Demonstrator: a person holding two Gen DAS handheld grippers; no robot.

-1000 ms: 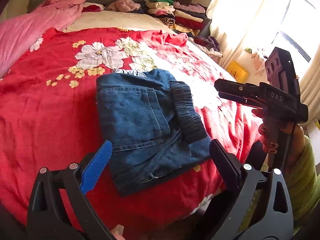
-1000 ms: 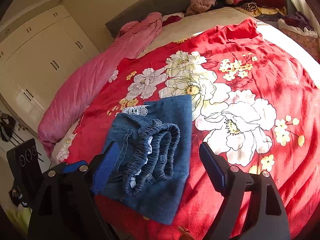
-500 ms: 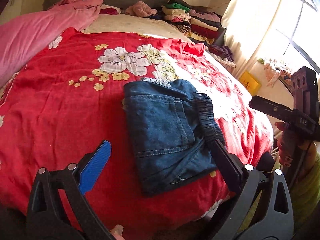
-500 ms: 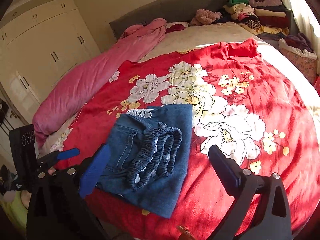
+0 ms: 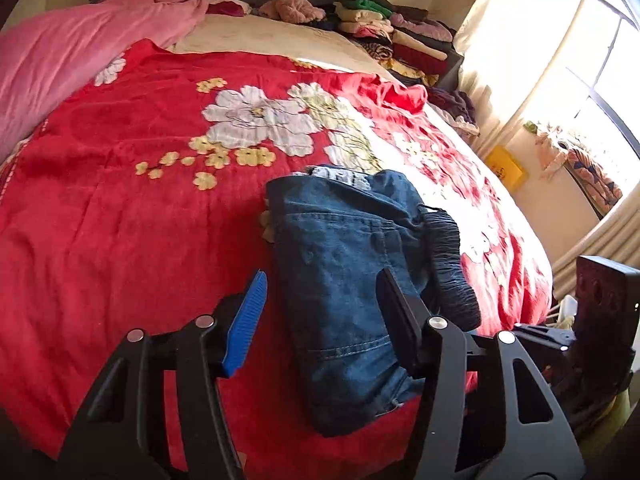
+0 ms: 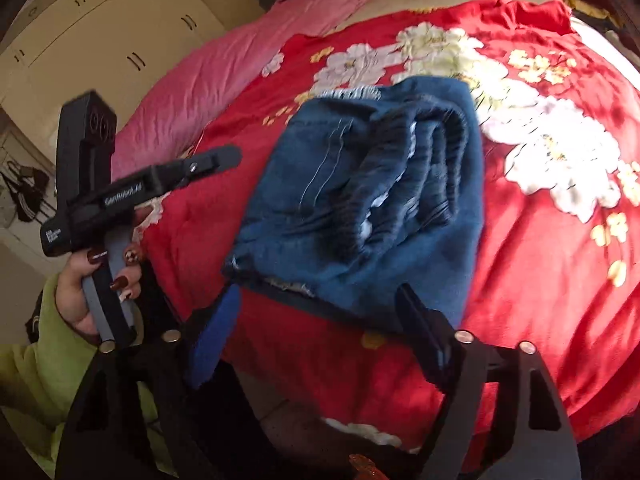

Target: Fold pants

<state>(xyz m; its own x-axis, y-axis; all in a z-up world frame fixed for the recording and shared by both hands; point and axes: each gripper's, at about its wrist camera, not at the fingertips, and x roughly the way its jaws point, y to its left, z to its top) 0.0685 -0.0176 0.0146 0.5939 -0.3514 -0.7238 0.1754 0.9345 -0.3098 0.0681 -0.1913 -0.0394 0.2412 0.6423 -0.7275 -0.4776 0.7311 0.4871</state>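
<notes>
now both claws closing, left claw [image 5: 320,312] and right claw [image 6: 320,320] empty, over folded jeans [image 5: 352,280]

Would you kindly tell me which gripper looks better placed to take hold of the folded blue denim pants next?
Probably the left gripper: its closing jaws already frame the near side of the folded blue denim pants, while the right gripper is short of their frayed edge, nothing between its jaws.

text: "GenRobot.AI" | on: left tongs [image 6: 224,160] body, side

Red floral bedspread [image 5: 120,220], pink quilt [image 5: 60,52], stacked clothes [image 5: 400,36].
</notes>
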